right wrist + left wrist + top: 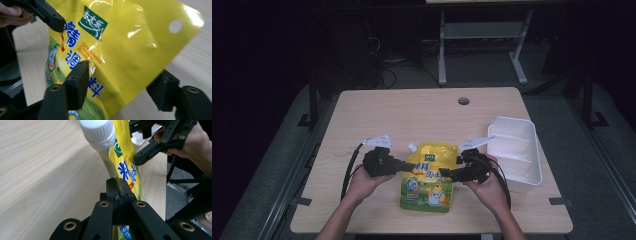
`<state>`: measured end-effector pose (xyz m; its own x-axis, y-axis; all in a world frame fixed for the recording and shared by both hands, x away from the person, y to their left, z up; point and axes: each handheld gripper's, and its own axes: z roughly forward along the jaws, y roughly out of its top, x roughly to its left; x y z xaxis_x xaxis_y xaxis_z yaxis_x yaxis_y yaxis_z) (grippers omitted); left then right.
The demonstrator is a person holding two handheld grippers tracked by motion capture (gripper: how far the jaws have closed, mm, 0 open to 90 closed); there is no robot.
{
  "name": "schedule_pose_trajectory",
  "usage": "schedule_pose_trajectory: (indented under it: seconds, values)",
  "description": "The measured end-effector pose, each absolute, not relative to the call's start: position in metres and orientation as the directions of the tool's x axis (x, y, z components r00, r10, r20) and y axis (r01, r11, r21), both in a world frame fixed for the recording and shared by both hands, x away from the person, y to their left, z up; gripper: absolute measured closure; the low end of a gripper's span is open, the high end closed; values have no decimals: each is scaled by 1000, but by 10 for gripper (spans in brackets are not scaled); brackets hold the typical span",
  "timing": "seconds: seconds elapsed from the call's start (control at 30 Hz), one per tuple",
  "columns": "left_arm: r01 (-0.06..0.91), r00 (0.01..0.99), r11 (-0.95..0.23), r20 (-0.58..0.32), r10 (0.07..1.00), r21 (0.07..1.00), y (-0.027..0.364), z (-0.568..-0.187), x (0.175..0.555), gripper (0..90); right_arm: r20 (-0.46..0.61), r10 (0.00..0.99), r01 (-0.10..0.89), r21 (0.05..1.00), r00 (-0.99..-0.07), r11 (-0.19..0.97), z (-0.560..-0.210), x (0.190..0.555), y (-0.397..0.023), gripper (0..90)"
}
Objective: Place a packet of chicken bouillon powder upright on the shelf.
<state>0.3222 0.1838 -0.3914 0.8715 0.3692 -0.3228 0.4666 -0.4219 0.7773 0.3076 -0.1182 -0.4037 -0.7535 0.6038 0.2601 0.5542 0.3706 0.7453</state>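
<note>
A yellow stand-up pouch (pixel 429 175) with a white screw cap (pixel 411 147) is held between my two grippers over the wooden table (pixel 412 110). My left gripper (pixel 411 165) is shut on the pouch's left edge; in the left gripper view its jaws (pixel 117 185) pinch the thin seam just below the cap (pixel 97 132). My right gripper (pixel 446 174) comes in from the pouch's right side. In the right gripper view its jaws (pixel 122 80) stand wide, one on the printed face of the pouch (pixel 120 50) and one behind it, pressing on the bulging body.
A white two-compartment tray (pixel 517 150) sits at the table's right edge, just beyond my right hand. A round cable hole (pixel 463 100) lies near the far edge. Desk legs and cables stand on the dark floor behind the table.
</note>
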Motion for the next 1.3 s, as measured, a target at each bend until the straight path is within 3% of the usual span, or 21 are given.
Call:
schedule_pose_trajectory:
  seconds: [0.3, 0.47, 0.7, 1.1, 1.3]
  values:
    - [442, 884, -428, -302, 357, 788, 182, -392, 317, 899, 343, 500, 551, 751, -795, 363, -410, 314, -111, 501]
    - [444, 883, -430, -302, 359, 786, 181, -393, 318, 898, 361, 463, 540, 767, -809, 345, -409, 312, -114, 682]
    - [449, 880, -425, -309, 360, 786, 183, -395, 318, 881, 355, 429, 516, 781, -831, 352, -403, 308, -115, 862]
    - [438, 882, -441, -280, 380, 783, 201, -393, 310, 575, 371, 376, 502, 787, -849, 358, -391, 302, -116, 894]
    - [418, 887, -483, -231, 400, 769, 215, -397, 301, 477, 362, 373, 493, 790, -854, 363, -383, 297, -119, 894]
